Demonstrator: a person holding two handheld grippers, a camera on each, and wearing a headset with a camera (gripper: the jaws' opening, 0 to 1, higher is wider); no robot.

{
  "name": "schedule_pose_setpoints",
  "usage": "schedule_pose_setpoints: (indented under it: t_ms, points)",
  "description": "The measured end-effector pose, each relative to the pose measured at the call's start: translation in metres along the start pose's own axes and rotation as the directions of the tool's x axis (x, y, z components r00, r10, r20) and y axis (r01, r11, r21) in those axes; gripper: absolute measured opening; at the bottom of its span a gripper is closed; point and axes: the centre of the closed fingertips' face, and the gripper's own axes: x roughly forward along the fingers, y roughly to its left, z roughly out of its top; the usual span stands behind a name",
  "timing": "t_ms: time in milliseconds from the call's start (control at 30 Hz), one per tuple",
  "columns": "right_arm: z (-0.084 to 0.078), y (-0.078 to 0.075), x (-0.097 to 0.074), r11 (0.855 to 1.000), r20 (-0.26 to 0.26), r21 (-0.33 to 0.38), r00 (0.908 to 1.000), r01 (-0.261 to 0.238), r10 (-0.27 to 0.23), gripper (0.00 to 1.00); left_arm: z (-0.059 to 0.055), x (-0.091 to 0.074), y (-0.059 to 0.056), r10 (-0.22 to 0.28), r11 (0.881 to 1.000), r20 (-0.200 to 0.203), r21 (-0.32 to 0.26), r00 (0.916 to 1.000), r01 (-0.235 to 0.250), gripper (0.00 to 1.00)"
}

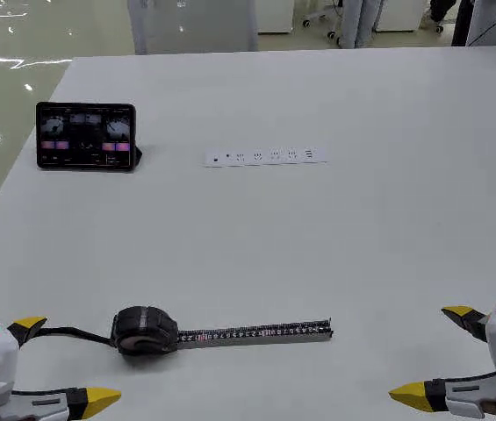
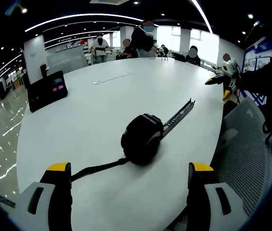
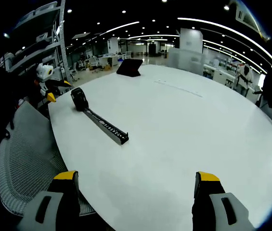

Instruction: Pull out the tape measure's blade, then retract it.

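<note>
A black tape measure (image 1: 145,331) lies on the white table near its front edge, its blade (image 1: 256,332) pulled out to the right and lying flat. A black wrist strap (image 1: 72,332) trails left from the case. My left gripper (image 1: 61,364) is open just left of the case, jaws either side of the strap; the case (image 2: 142,138) sits ahead of it, untouched. My right gripper (image 1: 436,355) is open at the lower right, well apart from the blade's end hook (image 3: 123,138). The case (image 3: 79,98) lies far left in the right gripper view.
A dark tablet (image 1: 86,137) stands propped at the back left. A white power strip (image 1: 265,157) lies at mid-table. The table's bare surface (image 1: 362,246) spreads wide. Several people stand beyond the far edge in the left gripper view.
</note>
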Motion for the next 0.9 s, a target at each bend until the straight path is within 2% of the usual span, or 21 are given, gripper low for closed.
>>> schedule_pose_setpoints:
  t_ms: [133,367,467,567,900]
  points:
    - [-0.005,0.0,-0.003,0.999,0.003,0.033,1.0,0.004,-0.004,0.99,-0.001,-0.003,0.001,0.006,1.0,0.001,-0.005,1.0,-0.006,0.99]
    - [-0.01,-0.005,-0.011,1.0,-0.01,0.025,0.9998,0.019,-0.019,0.99,-0.008,-0.003,-0.006,-0.017,1.0,-0.009,-0.024,0.9998,0.017,0.99]
    - [-0.01,-0.006,-0.014,0.999,-0.012,0.022,0.9997,0.024,-0.023,0.99,-0.009,-0.002,-0.009,-0.022,1.0,-0.01,-0.009,0.9997,0.022,0.99]
    - [-0.012,-0.006,-0.016,0.999,-0.016,0.018,0.9994,0.031,-0.031,0.99,-0.006,-0.001,-0.013,-0.038,0.999,0.004,-0.012,0.9993,0.038,0.99]
    - [-0.014,-0.002,-0.019,0.999,-0.027,-0.031,0.9988,0.041,-0.042,0.99,0.005,-0.001,-0.012,-0.007,1.0,0.021,0.0,0.9998,0.007,0.99]
